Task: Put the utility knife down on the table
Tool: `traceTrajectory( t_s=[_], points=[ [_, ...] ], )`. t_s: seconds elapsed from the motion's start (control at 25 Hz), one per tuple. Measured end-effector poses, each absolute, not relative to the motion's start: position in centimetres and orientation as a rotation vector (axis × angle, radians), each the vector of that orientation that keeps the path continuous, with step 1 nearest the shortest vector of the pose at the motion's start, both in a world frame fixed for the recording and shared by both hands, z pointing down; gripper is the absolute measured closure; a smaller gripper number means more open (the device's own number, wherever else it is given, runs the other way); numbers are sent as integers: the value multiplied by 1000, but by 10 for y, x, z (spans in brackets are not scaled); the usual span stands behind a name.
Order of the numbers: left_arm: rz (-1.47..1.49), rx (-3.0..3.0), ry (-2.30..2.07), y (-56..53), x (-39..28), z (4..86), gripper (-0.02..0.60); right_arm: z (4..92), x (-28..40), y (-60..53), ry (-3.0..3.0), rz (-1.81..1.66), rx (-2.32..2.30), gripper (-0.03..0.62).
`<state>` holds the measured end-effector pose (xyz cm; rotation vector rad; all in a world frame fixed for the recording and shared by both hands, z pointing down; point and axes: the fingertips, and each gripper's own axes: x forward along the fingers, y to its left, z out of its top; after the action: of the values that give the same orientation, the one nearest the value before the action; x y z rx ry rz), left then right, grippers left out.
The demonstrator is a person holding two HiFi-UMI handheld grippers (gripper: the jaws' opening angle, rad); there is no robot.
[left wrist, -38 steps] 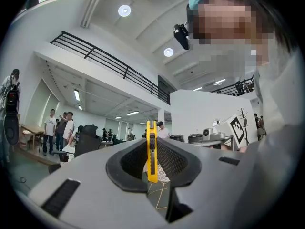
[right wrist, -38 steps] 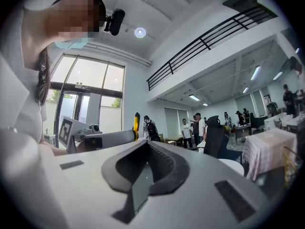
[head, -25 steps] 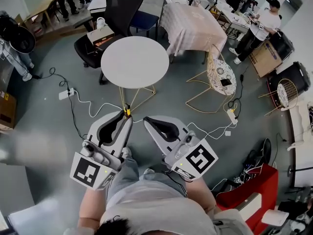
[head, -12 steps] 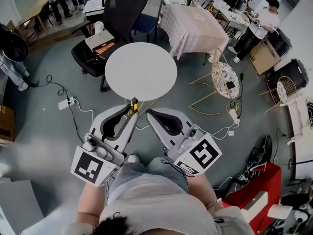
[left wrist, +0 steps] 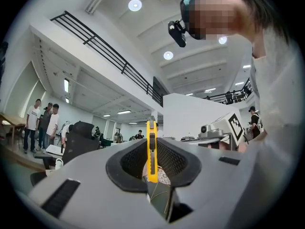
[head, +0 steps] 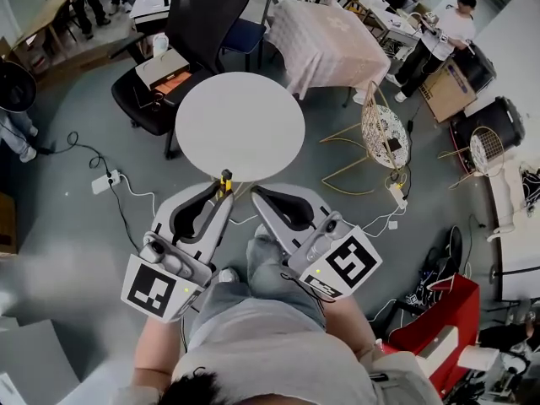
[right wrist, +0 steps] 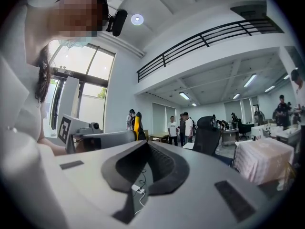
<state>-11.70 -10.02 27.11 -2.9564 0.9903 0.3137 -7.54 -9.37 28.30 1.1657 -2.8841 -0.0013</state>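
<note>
My left gripper (head: 224, 194) is shut on a yellow utility knife (head: 225, 180), whose tip sticks out past the fingertips. In the left gripper view the knife (left wrist: 151, 151) stands upright between the closed jaws, with a black slider on its face. The round white table (head: 240, 125) lies just ahead of both grippers, and the knife tip is at its near edge. My right gripper (head: 256, 194) is beside the left one, shut and holding nothing. In the right gripper view the closed right gripper (right wrist: 143, 144) fills the foreground, and the knife (right wrist: 137, 123) shows to the left.
A black office chair (head: 202, 7) stands behind the round table. A cloth-covered table (head: 325, 40) is at the back right and a gold wire chair (head: 384, 133) at the right. Power strips and cables (head: 105, 180) lie on the grey floor. People stand at the room's far edges.
The person has stepped forward, so the round table is now closer to the gripper tips. Both grippers keep their pose, and the knife stays held.
</note>
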Motion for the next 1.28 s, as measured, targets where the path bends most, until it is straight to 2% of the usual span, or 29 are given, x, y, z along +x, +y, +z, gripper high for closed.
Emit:
traceTrajectory(
  t_s=[0.48,1.28],
  points=[
    [310,-2926,1068,-165,-113,275,515,291,-71,-160,-2921,19,1075,586],
    [362,-2807,1251,-275,-25,267,515,290,14,-276,-3022,14,822,586]
  ],
)
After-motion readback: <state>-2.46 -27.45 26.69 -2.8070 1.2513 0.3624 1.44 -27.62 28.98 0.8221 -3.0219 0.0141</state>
